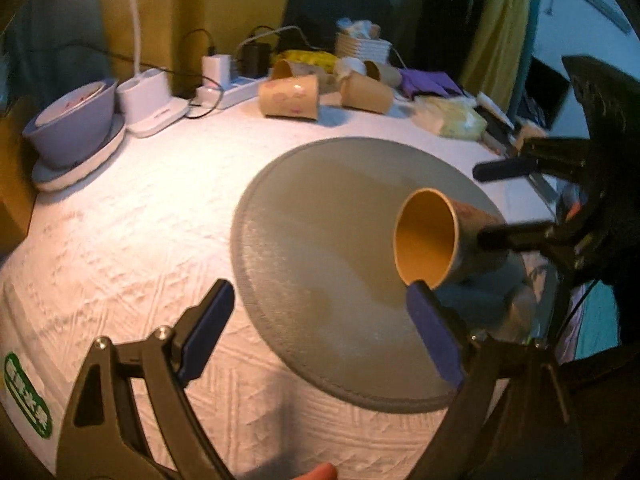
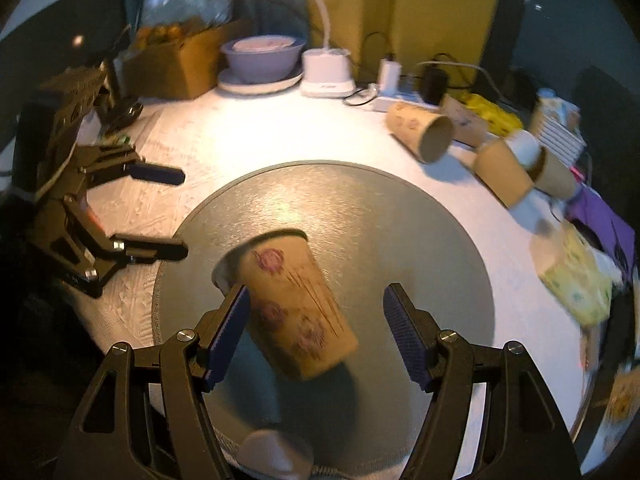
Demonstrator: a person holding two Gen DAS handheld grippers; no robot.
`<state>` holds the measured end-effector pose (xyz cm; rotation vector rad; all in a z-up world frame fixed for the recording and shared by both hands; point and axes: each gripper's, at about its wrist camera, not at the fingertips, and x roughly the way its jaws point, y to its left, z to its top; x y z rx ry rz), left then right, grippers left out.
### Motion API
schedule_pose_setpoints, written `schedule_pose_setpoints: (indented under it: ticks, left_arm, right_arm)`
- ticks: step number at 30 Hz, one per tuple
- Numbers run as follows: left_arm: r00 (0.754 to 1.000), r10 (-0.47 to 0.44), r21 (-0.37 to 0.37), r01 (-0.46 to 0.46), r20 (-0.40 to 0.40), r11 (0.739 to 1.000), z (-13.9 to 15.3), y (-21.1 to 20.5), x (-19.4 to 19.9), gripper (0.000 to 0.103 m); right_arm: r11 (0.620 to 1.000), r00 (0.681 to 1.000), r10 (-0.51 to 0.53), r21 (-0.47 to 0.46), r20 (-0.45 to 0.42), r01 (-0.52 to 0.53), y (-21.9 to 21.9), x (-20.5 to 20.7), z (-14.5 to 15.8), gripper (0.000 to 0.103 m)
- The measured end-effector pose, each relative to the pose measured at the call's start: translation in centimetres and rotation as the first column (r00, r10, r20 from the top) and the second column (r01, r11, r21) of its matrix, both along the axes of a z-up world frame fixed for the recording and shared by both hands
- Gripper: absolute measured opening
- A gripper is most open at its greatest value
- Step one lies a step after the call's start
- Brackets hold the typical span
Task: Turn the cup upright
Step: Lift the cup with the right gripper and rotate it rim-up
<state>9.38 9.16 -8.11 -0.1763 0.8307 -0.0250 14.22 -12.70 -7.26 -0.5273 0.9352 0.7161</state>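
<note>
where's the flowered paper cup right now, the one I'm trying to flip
The flowered cup lies on its side over the round grey mat, between the open jaws of the right gripper. In the left wrist view it sits at right, mouth toward the camera.

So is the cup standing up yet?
Not yet. Done: the right gripper is open, with a finger on each side of the cup, so lining up looks finished. In hand: no grip yet, and the cup lies on its side on the mat. Left: close, turn it, stand it up. The left gripper waits open, off to one side.
</note>
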Motion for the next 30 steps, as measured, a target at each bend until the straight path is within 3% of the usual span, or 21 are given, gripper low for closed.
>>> schedule_pose_setpoints:
  ticks: [7,16,22,30]
  left_arm:
    - [0.999,0.028,-0.027,-0.027,0.031,0.999,-0.2,1.3,-0.2,0.089]
    - [0.999,0.03,-0.072,-0.027,0.038,0.997,-0.9,2.8,-0.3,0.089]
    - [0.998,0.029,-0.097,-0.024,0.049,0.995,-1.1,3.2,-0.3,0.089]
    - [0.998,0.042,-0.095,-0.037,0.048,0.995,-1.2,3.5,-0.7,0.089]
  right_arm:
    - [0.988,0.993,0.103,-0.106,-0.054,-0.108,3.1,0.7,-1.5,0.072]
    - [0.966,0.986,0.132,-0.208,-0.1,-0.151,5.4,2.0,-3.4,0.072]
    - [0.911,0.966,0.199,-0.331,-0.165,-0.245,6.5,3.0,-4.8,0.072]
    - [0.869,0.944,0.226,-0.388,-0.241,-0.307,7.5,4.2,-6.2,0.072]
